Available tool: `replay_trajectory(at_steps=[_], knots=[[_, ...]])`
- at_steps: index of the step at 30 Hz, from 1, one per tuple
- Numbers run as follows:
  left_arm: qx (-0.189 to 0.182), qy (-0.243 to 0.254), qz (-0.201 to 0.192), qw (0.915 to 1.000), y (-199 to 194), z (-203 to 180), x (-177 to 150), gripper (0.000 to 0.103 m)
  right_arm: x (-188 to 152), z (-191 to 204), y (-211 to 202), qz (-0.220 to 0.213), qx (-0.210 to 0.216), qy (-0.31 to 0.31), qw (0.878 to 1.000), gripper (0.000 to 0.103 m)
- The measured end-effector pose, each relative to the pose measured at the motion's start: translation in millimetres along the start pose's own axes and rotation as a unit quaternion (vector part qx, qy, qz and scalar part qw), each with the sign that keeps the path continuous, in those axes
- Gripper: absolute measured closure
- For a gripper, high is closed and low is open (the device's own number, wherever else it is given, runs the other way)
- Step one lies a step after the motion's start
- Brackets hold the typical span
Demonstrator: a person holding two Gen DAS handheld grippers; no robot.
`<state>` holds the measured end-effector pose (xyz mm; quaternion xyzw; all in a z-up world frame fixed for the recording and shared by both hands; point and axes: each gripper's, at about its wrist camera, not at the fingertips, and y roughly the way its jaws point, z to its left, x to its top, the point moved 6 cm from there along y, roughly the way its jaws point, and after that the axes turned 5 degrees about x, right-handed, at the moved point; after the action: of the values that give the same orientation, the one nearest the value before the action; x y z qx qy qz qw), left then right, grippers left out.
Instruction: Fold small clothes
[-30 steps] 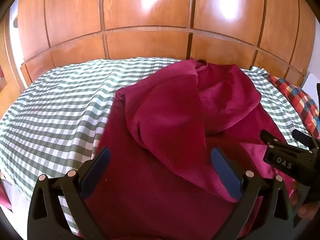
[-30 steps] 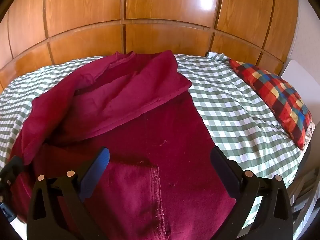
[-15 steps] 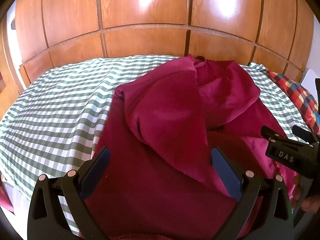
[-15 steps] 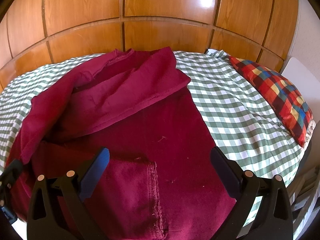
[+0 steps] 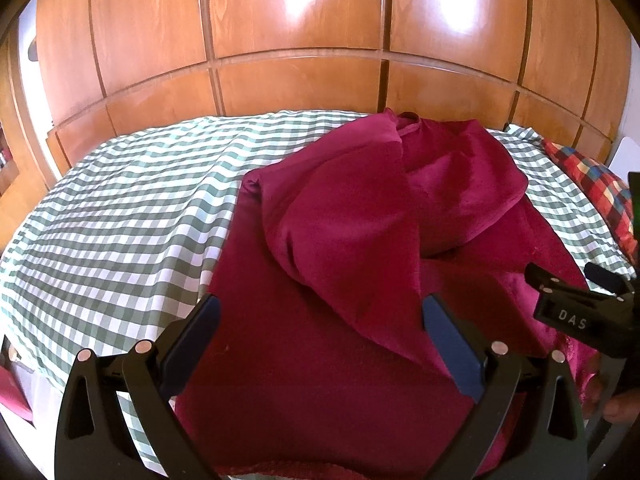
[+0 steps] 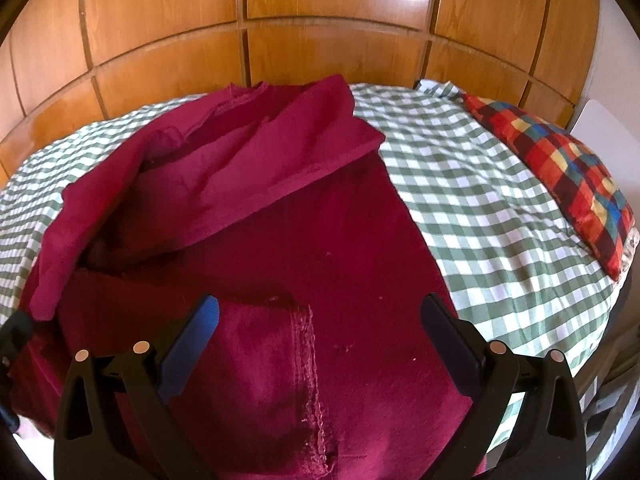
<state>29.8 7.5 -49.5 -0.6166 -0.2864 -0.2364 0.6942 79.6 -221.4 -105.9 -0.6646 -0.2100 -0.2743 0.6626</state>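
The only readable text is the white lettering "DAS" on the black body of the right gripper (image 5: 576,300), seen in the left wrist view, just right of the crimson garment (image 5: 340,240) lying on the bed; no other words, numbers, brands or signs can be read anywhere in either view

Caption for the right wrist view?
Open right gripper poised over a partly folded maroon garment on a green checked bedsheet.
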Motion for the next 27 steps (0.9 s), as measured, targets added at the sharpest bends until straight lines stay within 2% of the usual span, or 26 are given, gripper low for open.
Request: replay_trajectory(at_steps=[7, 9, 17, 22, 25, 27], knots=[[-0.002, 0.007, 0.004, 1.0000, 1.6, 0.3, -3.1, 0.003, -11.1, -5.4, 13.7, 0.028, 0.002, 0.010, 1.000, 0.003], [0.004, 0.012, 0.004, 0.9999, 2.1, -0.7, -2.8, 0.003, -16.8, -8.4, 20.2, 0.046, 0.018, 0.030, 0.998, 0.003], [-0.004, 0.014, 0.007, 0.9999, 3.8, -0.9, -3.6, 0.003, -25.1, -15.8, 32.2, 0.066, 0.059, 0.058, 0.994, 0.003], [-0.047, 0.001, 0.038, 0.9982, 6.4, -0.4, -10.9, 0.004, -28.8, -16.7, 30.2, 0.054, 0.084, 0.042, 0.994, 0.003], [-0.091, -0.020, 0.070, 0.9932, 7.7, 2.6, -19.2, 0.021, -30.2, -18.9, 25.4, 0.053, 0.103, 0.038, 0.993, 0.003], [-0.131, -0.026, 0.089, 0.9870, 6.9, 0.5, -25.0, 0.026, -26.7, -22.7, 19.9, 0.056, 0.124, 0.053, 0.989, 0.003]])
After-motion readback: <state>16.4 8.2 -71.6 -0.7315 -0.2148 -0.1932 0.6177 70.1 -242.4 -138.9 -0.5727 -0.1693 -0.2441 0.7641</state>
